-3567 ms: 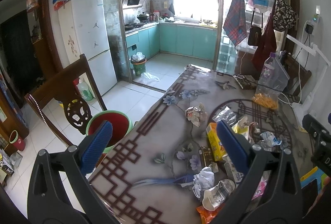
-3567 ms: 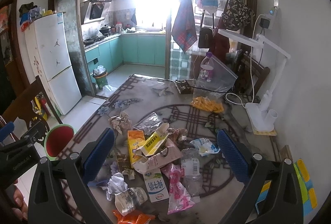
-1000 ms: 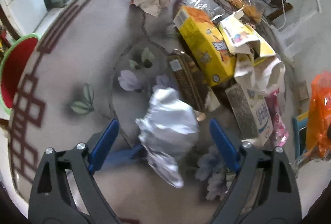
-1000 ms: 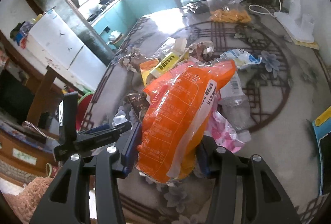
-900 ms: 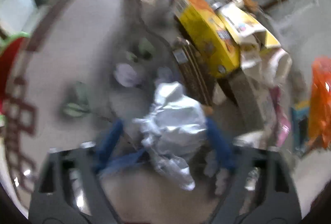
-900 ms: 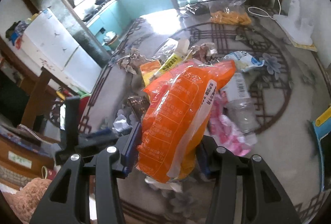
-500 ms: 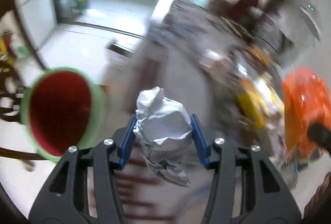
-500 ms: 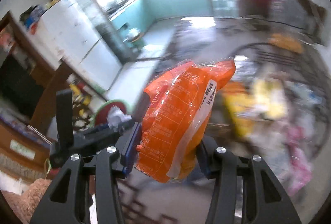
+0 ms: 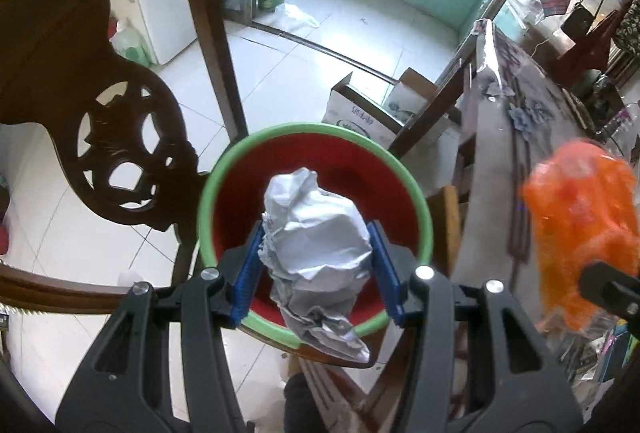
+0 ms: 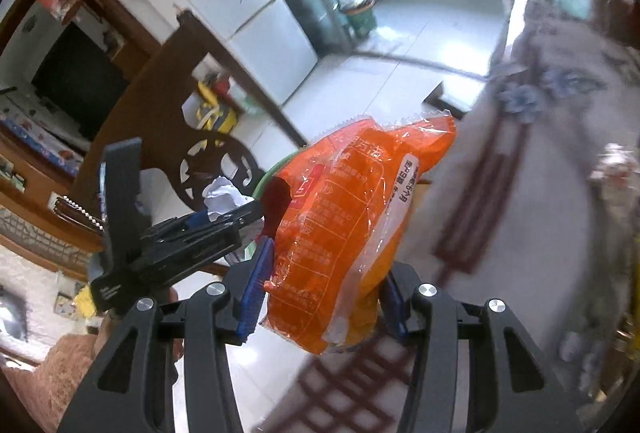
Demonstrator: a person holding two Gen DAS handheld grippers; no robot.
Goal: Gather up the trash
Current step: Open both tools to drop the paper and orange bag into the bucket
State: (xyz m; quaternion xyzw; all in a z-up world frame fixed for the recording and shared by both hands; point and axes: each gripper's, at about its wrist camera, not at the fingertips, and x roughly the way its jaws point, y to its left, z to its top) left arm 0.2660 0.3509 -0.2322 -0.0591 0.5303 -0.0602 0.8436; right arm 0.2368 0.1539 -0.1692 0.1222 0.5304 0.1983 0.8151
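1. Left gripper (image 9: 316,269) was clamped at about half its spread on a crumpled white paper wad (image 9: 314,249), both blue pads pressed into its sides. In the left wrist view the wad sat at centre frame, directly in front of the red bin with a green rim (image 9: 240,169).
2. Right gripper (image 10: 324,293) gripped an orange snack bag (image 10: 344,233) at a similar half-open width, the bag standing upright between its pads at centre of the right wrist view. The same bag showed blurred at the right edge of the left wrist view (image 9: 580,229), beside the table edge (image 9: 492,161).
3. From the right wrist view, only a sliver of the bin's rim (image 10: 276,169) showed, left of the bag and behind it; the left gripper (image 10: 216,217) with the paper lay at centre left.
4. A carved wooden chair back (image 9: 120,137) filled the left of the left wrist view, close beside the bin.
5. The step in hand looked like the carry to the bin, with both pieces already lifted off the table.
6. The paper appeared lined up over the bin mouth, so the next move would likely be opening the left jaws to let it fall.
7. The orange bag seemed short of the bin; the right hand would probably need to travel further toward it, clear of the left gripper, before letting go.
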